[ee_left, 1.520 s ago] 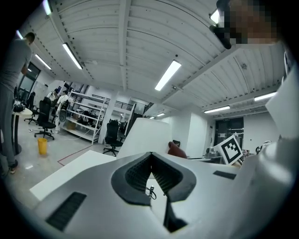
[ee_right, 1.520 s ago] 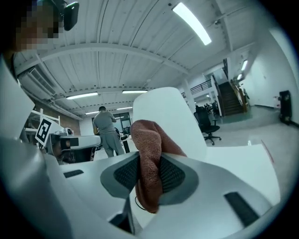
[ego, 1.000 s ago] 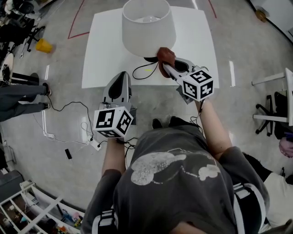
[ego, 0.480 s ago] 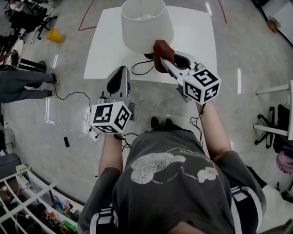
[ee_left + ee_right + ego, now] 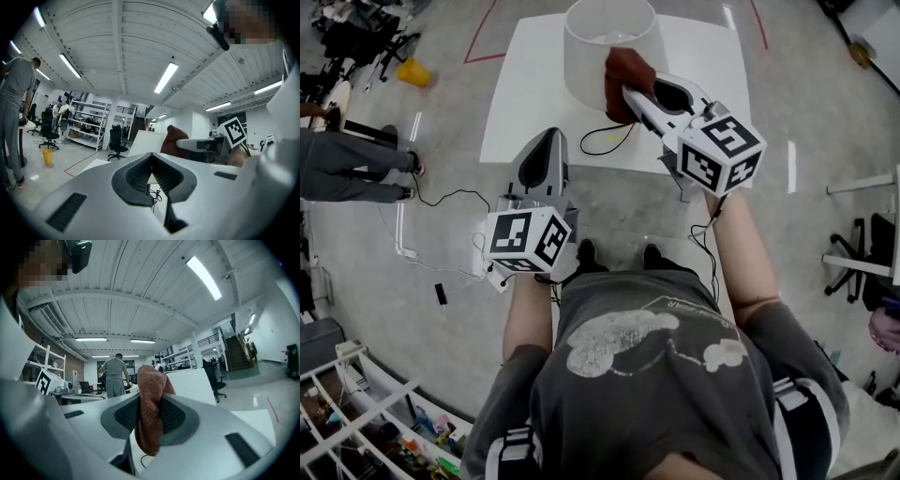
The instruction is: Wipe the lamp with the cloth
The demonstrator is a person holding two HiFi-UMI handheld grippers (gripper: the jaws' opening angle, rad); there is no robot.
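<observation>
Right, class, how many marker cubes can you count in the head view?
2: one marker cube on the left gripper, one on the right gripper by the lamp. None looks hidden.

Dark grey T-shirt (image 5: 675, 403), white print (image 5: 609, 343)

Bench (image 5: 705, 58): white, square, standing on the grey floor.
Yellow bin (image 5: 416, 73): on the floor, left of the bench.
Red tape line (image 5: 478, 42): on the floor, near the bench corner.
Bystander (image 5: 352, 167): standing, far left.
Office chair (image 5: 116, 140): black, unoccupied.
Ceiling light (image 5: 166, 78): lit.
</observation>
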